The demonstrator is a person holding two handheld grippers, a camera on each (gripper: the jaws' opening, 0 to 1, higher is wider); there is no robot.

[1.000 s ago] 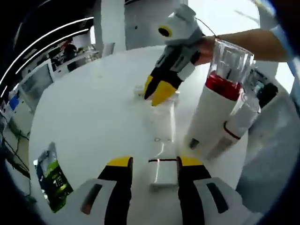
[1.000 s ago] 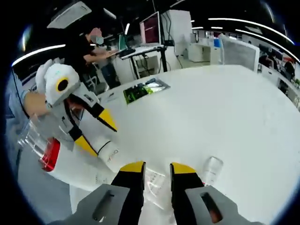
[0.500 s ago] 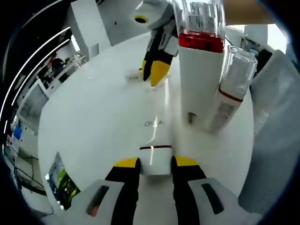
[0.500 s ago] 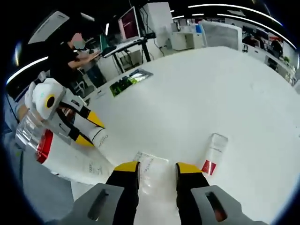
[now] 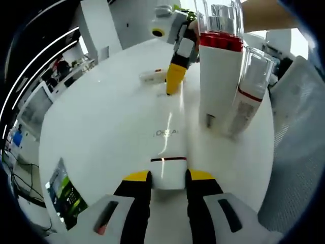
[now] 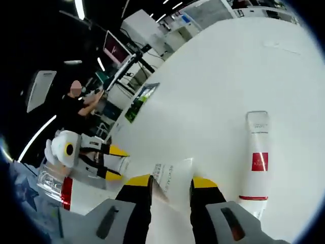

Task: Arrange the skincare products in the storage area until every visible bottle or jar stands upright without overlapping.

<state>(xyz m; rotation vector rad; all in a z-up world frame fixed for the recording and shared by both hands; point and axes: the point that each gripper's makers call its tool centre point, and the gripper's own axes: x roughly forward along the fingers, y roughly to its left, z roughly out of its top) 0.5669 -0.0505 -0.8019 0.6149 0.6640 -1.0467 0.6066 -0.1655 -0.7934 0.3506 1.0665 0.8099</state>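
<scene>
Skincare tube (image 5: 169,147) lies flat on the white table (image 5: 101,122) with our left gripper (image 5: 163,176) clamped on one end and right gripper (image 6: 165,182) seemingly gripping the other — we're mid-lift, so next we stand it beside the upright bottles (image 5: 218,76).

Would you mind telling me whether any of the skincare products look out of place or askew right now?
Yes. A long white tube lies flat on the table, held at its ends by both grippers, and a smaller white tube with a red square also lies on its side. The two capped bottles stand upright.
</scene>
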